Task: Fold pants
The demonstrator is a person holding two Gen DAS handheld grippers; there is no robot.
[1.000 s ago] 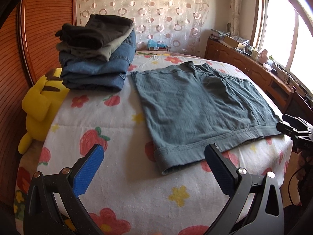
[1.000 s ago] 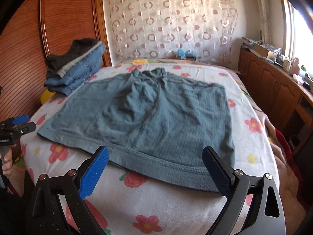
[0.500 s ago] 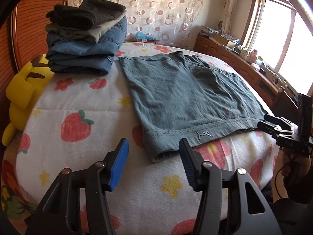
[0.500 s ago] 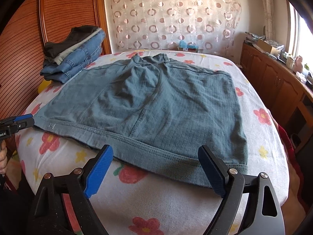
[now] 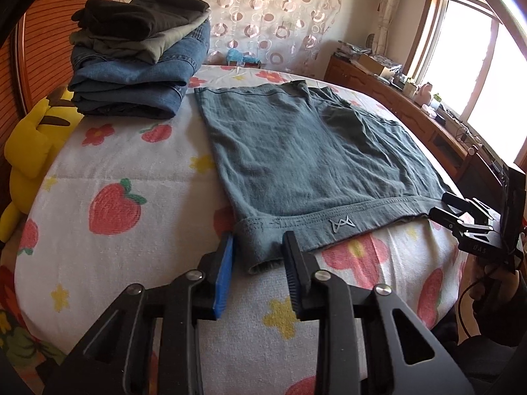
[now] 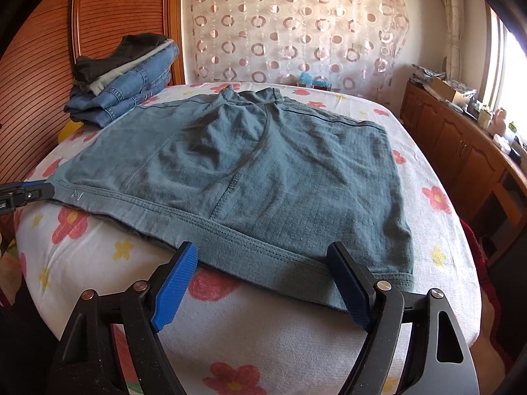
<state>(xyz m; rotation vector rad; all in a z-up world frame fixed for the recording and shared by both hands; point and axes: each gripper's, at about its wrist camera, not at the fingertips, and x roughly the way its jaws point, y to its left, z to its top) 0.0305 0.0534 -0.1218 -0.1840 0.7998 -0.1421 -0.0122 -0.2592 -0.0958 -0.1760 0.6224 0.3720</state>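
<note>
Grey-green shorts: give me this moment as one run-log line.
grey-green shorts flat on bed | left tongs closing around waistband corner | right tongs closing, straddling waistband | no fold yet

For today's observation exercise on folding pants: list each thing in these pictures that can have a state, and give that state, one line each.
Teal pants: spread flat on the bed, not yet folded.
Stack of clothes: folded and piled beside the pants.
Left claw: jaws closing around the near waistband corner.
Right claw: jaws wide, closing, waistband edge between them.
Yellow plush toy: slumped at the bed's edge.
</note>
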